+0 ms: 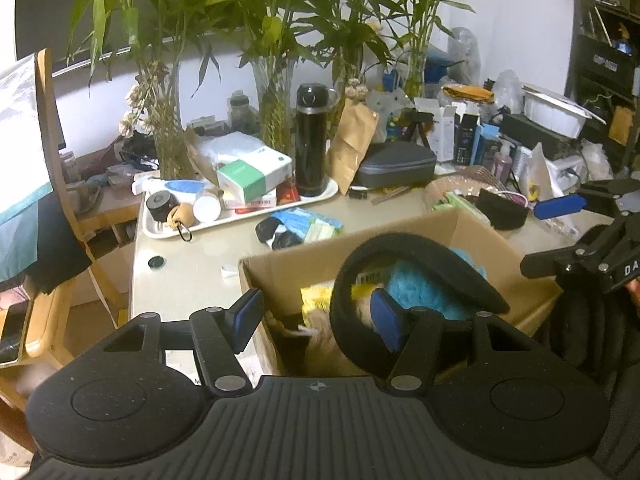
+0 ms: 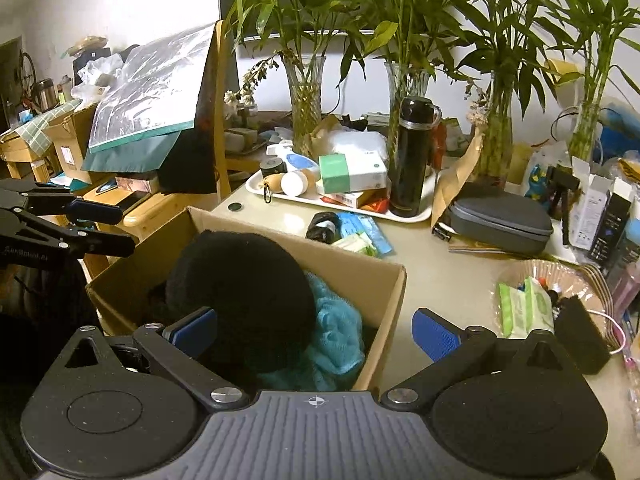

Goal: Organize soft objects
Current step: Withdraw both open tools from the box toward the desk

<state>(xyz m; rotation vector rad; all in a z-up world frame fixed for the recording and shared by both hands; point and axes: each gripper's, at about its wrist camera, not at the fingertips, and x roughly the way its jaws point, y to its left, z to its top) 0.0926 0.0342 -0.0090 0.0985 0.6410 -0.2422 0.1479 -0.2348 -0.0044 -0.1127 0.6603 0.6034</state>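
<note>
A cardboard box (image 1: pixel 424 226) stands on the table edge and also shows in the right wrist view (image 2: pixel 352 264). A black knit hat (image 1: pixel 420 256) lies in it, draped over my left gripper's right finger, above a fluffy blue item (image 1: pixel 420 290) and a yellow item (image 1: pixel 316 298). In the right wrist view the hat (image 2: pixel 244 292) rests on the blue fabric (image 2: pixel 340 332). My left gripper (image 1: pixel 316 316) is open at the box's near edge. My right gripper (image 2: pixel 316 334) is open over the box's right side, empty; it shows at the right edge of the left view (image 1: pixel 560 206).
A white tray (image 1: pixel 240 220) with a black flask (image 1: pixel 311 140), boxes and jars sits behind the box. Glass vases of bamboo (image 2: pixel 306 108) line the back. A grey case (image 2: pixel 500 218), a wicker basket (image 2: pixel 560 280) with packets and a wooden chair (image 1: pixel 52 160) stand around.
</note>
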